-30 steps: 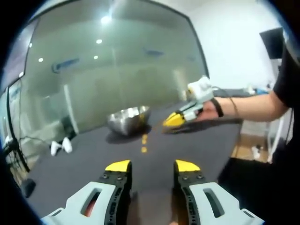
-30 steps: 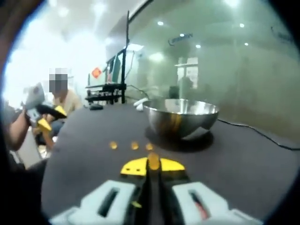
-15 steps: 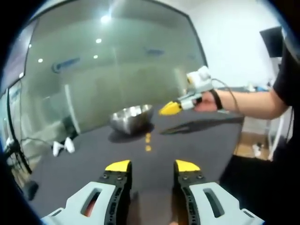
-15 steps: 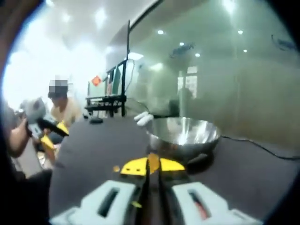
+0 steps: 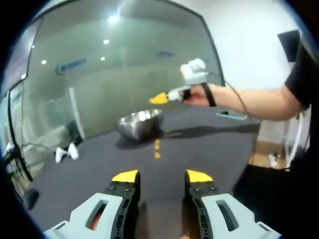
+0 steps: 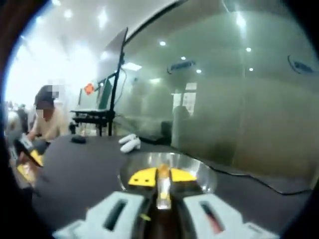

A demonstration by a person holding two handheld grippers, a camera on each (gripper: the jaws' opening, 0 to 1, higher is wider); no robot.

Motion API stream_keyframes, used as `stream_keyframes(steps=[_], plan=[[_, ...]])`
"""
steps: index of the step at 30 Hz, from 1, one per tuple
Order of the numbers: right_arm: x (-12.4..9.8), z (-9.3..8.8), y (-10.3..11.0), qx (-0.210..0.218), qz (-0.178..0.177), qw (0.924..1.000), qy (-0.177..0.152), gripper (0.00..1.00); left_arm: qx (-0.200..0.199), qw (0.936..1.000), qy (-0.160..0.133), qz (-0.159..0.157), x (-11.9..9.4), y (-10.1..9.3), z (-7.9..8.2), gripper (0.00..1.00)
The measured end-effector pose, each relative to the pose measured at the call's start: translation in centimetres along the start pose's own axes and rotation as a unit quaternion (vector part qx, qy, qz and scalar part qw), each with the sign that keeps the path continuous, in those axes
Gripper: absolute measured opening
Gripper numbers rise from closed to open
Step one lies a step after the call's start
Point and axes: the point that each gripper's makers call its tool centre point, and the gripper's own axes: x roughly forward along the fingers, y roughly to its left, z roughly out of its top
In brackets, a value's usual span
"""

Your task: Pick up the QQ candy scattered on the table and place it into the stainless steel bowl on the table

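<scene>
So the right gripper [image 6: 162, 177] is pinching one QQ candy [image 6: 162, 172], jaws pressed together on it, and in the right gripper view it sits low centre with the stainless steel bowl [image 6: 202, 175] directly behind and under the tips. That's the relation that matters: the candy is over the bowl, so a drop straight down looks like the call.

From the left gripper view the bowl [image 5: 140, 123] is mid-frame, with the right gripper [image 5: 158, 98] hovering just above its right edge. The left gripper [image 5: 161, 176] is spread and empty, further off.

Two candies [image 5: 157, 148] lie on the dark desk [image 5: 209, 144], in a line pointing at the bowl.

A second ago the right gripper was lower, short of the bowl.
</scene>
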Motion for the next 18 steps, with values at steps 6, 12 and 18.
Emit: stream_keyframes(steps=[6, 12, 18], plan=[[0.5, -0.3, -0.7, -0.004, 0.002, 0.9999, 0.009, 0.1, -0.003, 0.9999, 0.007, 0.009, -0.5, 0.9, -0.4, 0.37], [0.5, -0.9, -2.1, 0.023, -0.004, 0.9996, 0.017, 0.25, -0.003, 0.9999, 0.004, 0.013, -0.5, 1.1, 0.0, 0.37], [0.4, -2.2, -3.1, 0.024, -0.014, 0.9988, 0.041, 0.24, -0.009, 1.0, 0.003, 0.002, -0.3, 0.4, 0.0, 0.37]])
